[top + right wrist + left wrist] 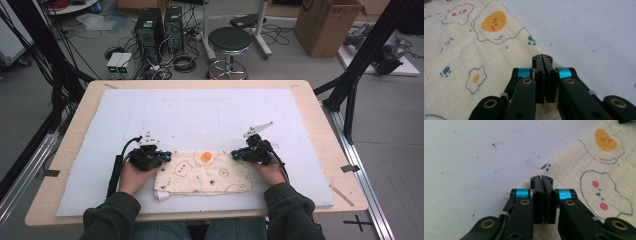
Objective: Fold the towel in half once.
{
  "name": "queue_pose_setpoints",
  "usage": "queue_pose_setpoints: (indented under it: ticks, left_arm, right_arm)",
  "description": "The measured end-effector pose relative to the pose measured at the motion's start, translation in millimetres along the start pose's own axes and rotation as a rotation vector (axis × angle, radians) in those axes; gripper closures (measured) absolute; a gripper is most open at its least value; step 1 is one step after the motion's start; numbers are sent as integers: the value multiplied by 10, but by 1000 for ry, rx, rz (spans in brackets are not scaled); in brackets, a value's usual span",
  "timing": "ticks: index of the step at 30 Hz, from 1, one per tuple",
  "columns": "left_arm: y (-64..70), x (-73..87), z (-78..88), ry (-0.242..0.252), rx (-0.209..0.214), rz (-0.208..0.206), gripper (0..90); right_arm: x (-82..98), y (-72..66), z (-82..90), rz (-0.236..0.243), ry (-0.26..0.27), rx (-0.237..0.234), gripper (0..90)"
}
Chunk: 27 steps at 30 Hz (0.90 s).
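Observation:
A cream cloth [202, 175] printed with fried eggs and paw marks lies flat near the table's front edge, its near left corner rolled up a little. My left gripper [167, 156] is at the cloth's far left corner. In the left gripper view the left gripper [541, 178] has its jaws pressed together over the edge of the cloth [586, 170]. My right gripper [235, 155] is at the far right corner. In the right gripper view the right gripper [542, 58] is likewise shut on the rim of the cloth [461, 50]. Both hands rest low on the mat.
A white foam mat [200, 110] covers most of the wooden table [320, 130]. A thin wooden stick [341, 195] lies on the bare wood at the front right. Beyond the table stand a black stool [229, 42], computer towers and a cardboard box [327, 22].

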<state>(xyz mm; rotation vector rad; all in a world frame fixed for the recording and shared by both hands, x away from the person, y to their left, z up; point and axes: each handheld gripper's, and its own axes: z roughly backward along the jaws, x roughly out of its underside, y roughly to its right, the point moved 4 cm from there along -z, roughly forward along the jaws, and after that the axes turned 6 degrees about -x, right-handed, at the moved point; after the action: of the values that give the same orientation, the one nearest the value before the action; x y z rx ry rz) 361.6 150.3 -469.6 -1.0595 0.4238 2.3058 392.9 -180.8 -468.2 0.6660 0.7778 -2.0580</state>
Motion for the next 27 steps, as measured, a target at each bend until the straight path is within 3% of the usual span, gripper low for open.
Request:
queue_pose_setpoints:
  ticks: [8, 11, 15, 18, 22, 27]
  left_arm:
    - [-34, 31, 21, 10, 15, -1, 872]
    - [-28, 34, 24, 18, 20, -6, 860]
    - [-25, 33, 59, 19, 36, -19, 790]
    - [-6, 26, 122, 34, 65, -10, 739]
    - [62, 0, 210, 72, 116, -17, 674]
    - [92, -40, 295, 117, 138, -22, 613]
  right_arm:
    - [137, 61, 134, -30, 31, 6, 880]
    - [130, 43, 129, -5, 30, 22, 861]
    - [109, 1, 138, 12, 45, 22, 793]
    - [89, -24, 178, 14, 82, -4, 715]
    - [57, -86, 240, 35, 121, -19, 613]
    - [13, -148, 313, 53, 167, -22, 499]
